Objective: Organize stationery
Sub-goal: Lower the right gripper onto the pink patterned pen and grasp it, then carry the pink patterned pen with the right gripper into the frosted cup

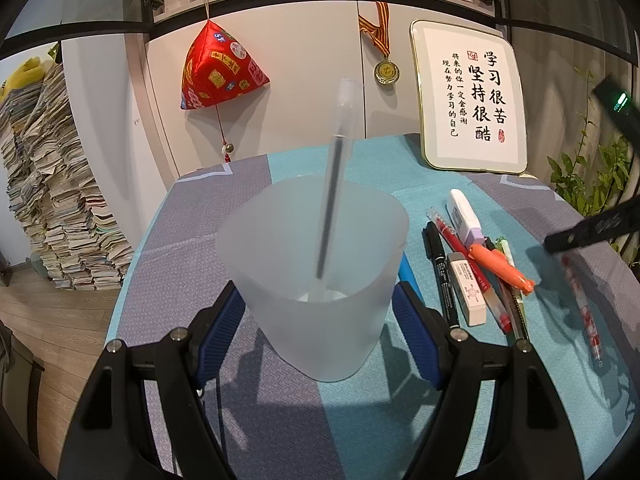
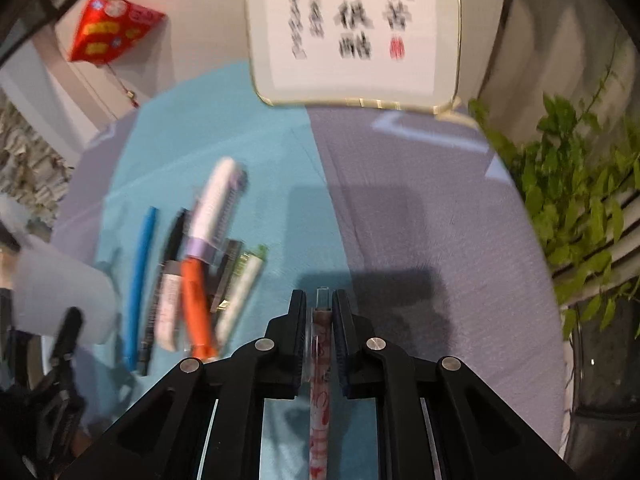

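Between the blue pads of the left claw [image 1: 318,312]: frosted translucent plastic cup [image 1: 316,272], gripped, holding one clear pen [image 1: 334,184]. Right claw [image 2: 319,320] clamped on red-patterned pen [image 2: 320,364], apparently just lifted. Beside the cup on the tabletop [image 1: 520,400]: unsorted stationery pile [image 1: 476,264], still waiting.

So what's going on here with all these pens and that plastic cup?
A person is tidying stationery with two hand-held grippers. The left gripper holds a frosted plastic cup on the table, with one clear pen already standing inside. The right gripper is shut on a red-patterned pen. A pile of pens, markers and an eraser waits on the blue and grey tablecloth beside the cup.
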`<state>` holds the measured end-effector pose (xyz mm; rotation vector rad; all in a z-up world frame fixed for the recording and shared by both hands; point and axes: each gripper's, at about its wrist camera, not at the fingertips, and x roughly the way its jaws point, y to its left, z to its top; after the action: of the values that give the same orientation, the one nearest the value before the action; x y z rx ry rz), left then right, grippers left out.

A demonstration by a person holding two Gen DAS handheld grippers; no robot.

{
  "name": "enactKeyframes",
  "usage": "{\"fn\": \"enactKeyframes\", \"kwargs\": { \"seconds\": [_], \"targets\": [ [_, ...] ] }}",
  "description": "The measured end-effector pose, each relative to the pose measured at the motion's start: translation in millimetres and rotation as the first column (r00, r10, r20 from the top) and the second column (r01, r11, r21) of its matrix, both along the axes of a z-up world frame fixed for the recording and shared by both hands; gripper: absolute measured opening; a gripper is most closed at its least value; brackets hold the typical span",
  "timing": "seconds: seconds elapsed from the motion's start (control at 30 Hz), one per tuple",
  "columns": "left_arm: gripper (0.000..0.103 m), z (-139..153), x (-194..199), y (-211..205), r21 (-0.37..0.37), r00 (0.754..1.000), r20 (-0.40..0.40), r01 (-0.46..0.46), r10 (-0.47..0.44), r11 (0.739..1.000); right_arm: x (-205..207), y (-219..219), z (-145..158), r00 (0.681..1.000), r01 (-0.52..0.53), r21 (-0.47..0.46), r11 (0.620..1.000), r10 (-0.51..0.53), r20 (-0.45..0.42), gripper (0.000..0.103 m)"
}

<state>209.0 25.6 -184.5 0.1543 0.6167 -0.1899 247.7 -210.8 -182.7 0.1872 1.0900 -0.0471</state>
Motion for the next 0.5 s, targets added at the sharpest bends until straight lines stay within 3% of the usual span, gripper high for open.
{"fn": "enactKeyframes", "kwargs": {
  "seconds": [0.23, 0.4, 0.5],
  "targets": [
    [0.076, 0, 0, 0, 0.001, 1.000, 0.000, 0.000, 0.000, 1.000, -23, 28, 52, 0.985, -0.100, 0.018, 0.995, 0.096, 0.146, 0.014],
    [0.076, 0, 0, 0, 0.002, 1.000, 0.000, 0.000, 0.000, 1.000, -34, 50, 94, 0.949, -0.180, 0.050, 0.982, 0.160, 0.273, 0.014],
    [0.076, 0, 0, 0, 0.001, 1.000, 0.000, 0.000, 0.000, 1.000, -36, 64, 124, 0.911, -0.232, 0.066, 0.970, 0.193, 0.364, 0.014]
  ]
}}
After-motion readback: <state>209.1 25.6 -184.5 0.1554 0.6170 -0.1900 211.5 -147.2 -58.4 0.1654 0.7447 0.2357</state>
